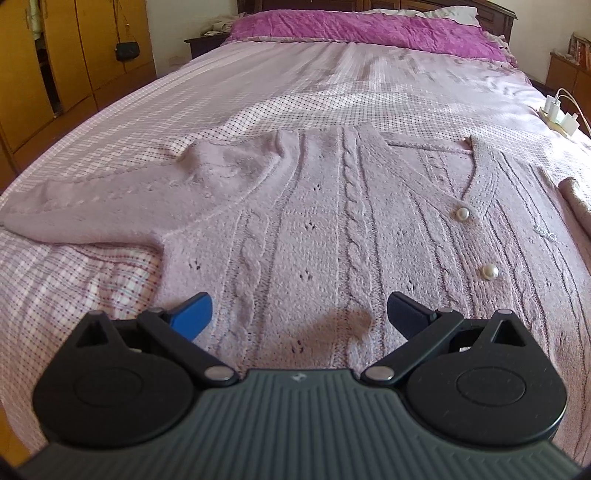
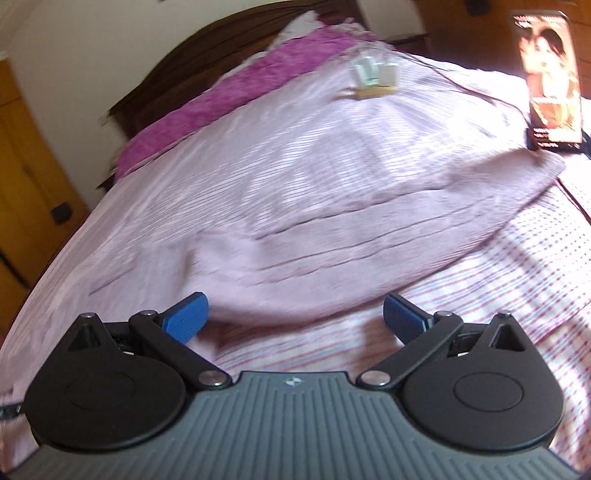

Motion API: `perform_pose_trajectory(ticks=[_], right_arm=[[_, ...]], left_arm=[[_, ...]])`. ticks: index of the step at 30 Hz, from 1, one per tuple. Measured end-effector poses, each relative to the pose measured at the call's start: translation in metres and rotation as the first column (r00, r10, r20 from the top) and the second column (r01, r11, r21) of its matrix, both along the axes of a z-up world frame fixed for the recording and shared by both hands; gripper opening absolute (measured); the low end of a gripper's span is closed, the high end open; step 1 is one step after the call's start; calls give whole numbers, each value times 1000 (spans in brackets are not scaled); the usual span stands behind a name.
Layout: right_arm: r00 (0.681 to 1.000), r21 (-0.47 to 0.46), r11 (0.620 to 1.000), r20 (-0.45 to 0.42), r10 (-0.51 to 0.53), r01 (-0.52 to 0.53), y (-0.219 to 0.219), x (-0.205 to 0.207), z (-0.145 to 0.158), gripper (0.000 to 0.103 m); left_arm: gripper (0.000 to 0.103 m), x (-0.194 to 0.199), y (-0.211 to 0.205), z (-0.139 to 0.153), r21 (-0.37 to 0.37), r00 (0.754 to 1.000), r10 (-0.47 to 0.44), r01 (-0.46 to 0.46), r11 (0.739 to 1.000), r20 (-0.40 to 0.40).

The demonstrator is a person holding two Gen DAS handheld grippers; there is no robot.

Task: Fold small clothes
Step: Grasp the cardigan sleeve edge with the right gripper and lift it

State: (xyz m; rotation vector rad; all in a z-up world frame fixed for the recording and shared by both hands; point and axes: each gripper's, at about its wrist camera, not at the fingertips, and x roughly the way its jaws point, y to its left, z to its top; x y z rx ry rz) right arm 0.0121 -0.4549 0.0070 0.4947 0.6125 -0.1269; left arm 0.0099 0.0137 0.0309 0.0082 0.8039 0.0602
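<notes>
A pale pink cable-knit cardigan with pearl buttons lies flat on the bed, front up, its left sleeve stretched out to the left. My left gripper is open and empty, just above the cardigan's lower body. In the right wrist view, which is blurred, my right gripper is open and empty over the edge of the cardigan's right sleeve, which runs out to the right on the checked sheet.
The bed has a checked pink sheet, a magenta pillow and a dark headboard. A power strip with white chargers lies at the bed's right edge. Yellow wardrobes stand left. A dark box lies at the right.
</notes>
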Motion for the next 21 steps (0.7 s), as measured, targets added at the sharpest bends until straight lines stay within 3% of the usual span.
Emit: perform_pose_trajectory(ticks=[18,21], right_arm=[[991,145,982,39,-128,121,-58,48,-27,103],[988,165,978,60,-142,130,-63,50,-27,97]], left_arm=[[103,10,-5,-3,44,1000,18,-17,999,-10],[103,9,-5,-3,49,1000,19,-19,999,-9]])
